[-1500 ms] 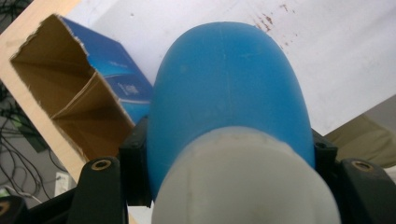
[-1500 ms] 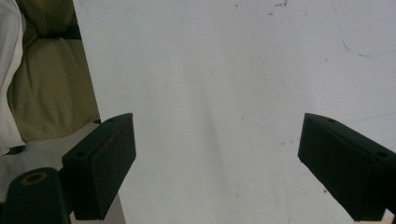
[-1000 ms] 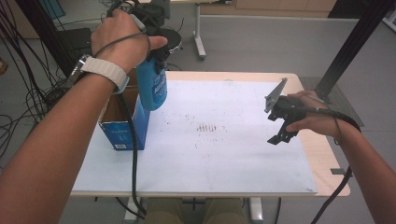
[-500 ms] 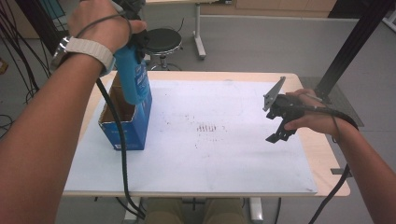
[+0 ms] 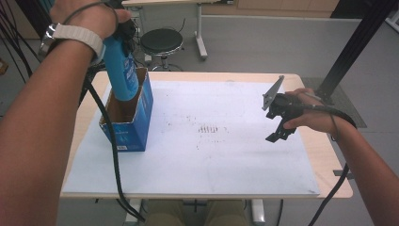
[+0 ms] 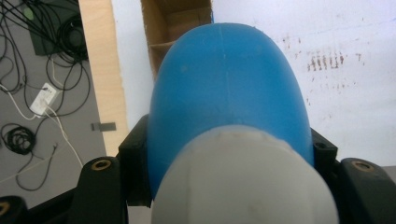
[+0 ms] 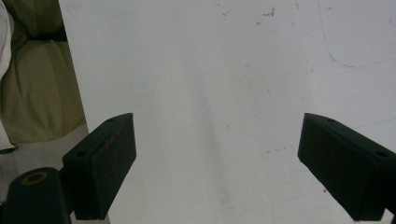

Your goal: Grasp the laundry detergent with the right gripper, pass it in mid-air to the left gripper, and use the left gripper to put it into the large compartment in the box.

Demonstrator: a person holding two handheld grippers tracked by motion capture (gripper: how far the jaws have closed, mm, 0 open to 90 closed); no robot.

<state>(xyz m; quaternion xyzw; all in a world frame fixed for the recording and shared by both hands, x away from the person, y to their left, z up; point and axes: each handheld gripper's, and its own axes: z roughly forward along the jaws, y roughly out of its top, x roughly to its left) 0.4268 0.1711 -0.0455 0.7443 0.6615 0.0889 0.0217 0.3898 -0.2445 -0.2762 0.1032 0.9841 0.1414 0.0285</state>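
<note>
— Which way does the thing lie from your fingers?

— Straight below them. My left gripper (image 5: 123, 35) has the tall blue plastic bottle with the white cap (image 5: 120, 70) clamped near its top, and the bottle hangs roughly upright, its long axis pointing down into the open blue cardboard box (image 5: 136, 125). Its lower end sits just inside the box's open mouth, at the far end of the opening.

— So is it in or out?

— Between the two, by my judgement. Most of the body stands above the rim; only the base is within the walls. The next move turns on that vertical line: the bottle travels along its own axis, clear of the cardboard edges.

— And the grip?

— In the left gripper view the two black fingers (image 6: 135, 163) press on either side of the bottle's shoulder, with the cap close to the lens. They pinch it firmly.

— Your other hand?

— The right gripper (image 5: 278, 123) hovers over the white sheet on the wooden counter (image 5: 324, 155), well apart from the box, at the right side. Its fingers (image 7: 105, 161) are spread wide with nothing between them, only the bare sheet below. The left hand is plainly the nearer one, already on the bottle.
</note>
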